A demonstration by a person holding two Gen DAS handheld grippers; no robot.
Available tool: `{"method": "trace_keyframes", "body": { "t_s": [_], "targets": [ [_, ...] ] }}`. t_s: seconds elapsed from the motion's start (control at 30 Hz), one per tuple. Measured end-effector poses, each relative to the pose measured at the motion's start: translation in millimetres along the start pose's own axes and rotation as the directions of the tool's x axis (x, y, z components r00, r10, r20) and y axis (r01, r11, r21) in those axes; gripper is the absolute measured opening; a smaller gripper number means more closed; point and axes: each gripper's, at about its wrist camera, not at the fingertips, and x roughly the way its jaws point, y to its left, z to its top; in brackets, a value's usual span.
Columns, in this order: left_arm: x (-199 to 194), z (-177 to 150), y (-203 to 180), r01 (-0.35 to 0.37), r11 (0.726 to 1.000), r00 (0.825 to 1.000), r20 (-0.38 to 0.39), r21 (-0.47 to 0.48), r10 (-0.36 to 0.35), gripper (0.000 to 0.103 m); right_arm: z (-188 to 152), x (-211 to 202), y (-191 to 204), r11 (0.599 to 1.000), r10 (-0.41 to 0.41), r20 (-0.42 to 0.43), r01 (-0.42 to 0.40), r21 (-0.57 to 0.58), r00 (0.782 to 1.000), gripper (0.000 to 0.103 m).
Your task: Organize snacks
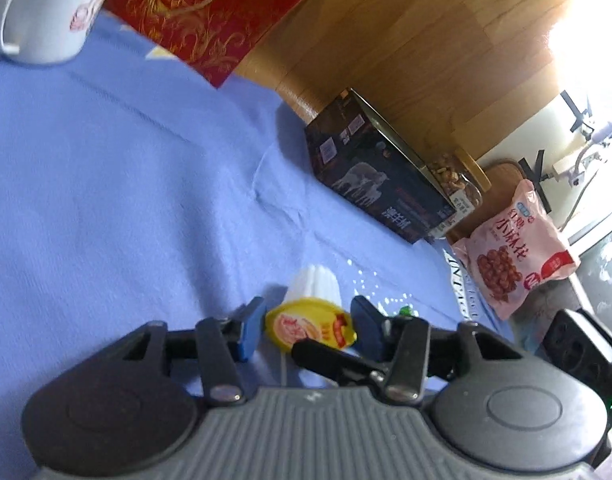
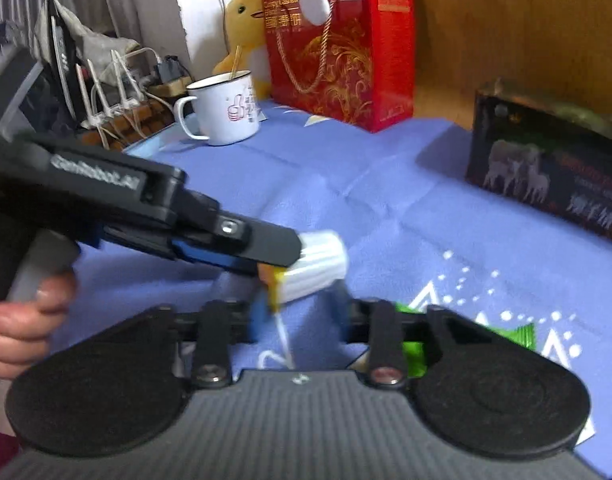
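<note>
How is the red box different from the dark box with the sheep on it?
The red box stands upright, with gold swirls and a rope handle; the dark box is lower and longer, with pale sheep pictured and no handle visible. The red box is near the white mug; the dark box is further right. Both rest on the blue cloth.

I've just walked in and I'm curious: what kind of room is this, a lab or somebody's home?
Most likely somebody's home, at a table or desk. A blue cloth covers it, with a white mug, a red gift box and a yellow plush toy against a wood-panelled wall.
</note>
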Motion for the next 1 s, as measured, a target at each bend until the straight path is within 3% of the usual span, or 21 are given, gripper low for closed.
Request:
{"method": "trace_keyframes", "body": {
  "t_s": [0.3,0.5,0.63,0.83,1.0],
  "targets": [
    [26.9,21.6,-53.6,0.043,0.992,0.999,-0.021,0.121,-0.041,0.046,3.4,-34.9,-18.5,0.995,-0.097,0.105,0.095,0.023,0.99,0.021],
    [61.1,59.0,-110.1,0.064,0.965,0.998,-0.006,0.255,-0.064,0.046,26.2,-58.4,-56.1,0.981,-0.194,0.21,0.184,0.066,0.958,0.021],
    [88.8,95.2,-130.1,0.069,0.954,0.996,0.026,0.292,-0.08,0.047,54.3,-58.7,-88.3,0.968,-0.245,0.256,0.224,0.108,0.935,0.021],
    [122.9,137.9,-132.4,-0.023,0.955,0.994,0.106,0.296,-0.009,0.048,100.1,-21.0,-127.5,0.964,-0.262,0.26,0.239,0.116,0.929,0.022],
    [130.7,143.6,-118.3,-0.089,0.96,0.991,0.116,0.265,0.06,0.052,110.7,0.8,-133.4,0.957,-0.288,0.249,0.269,0.106,0.925,0.026]
  ]
}}
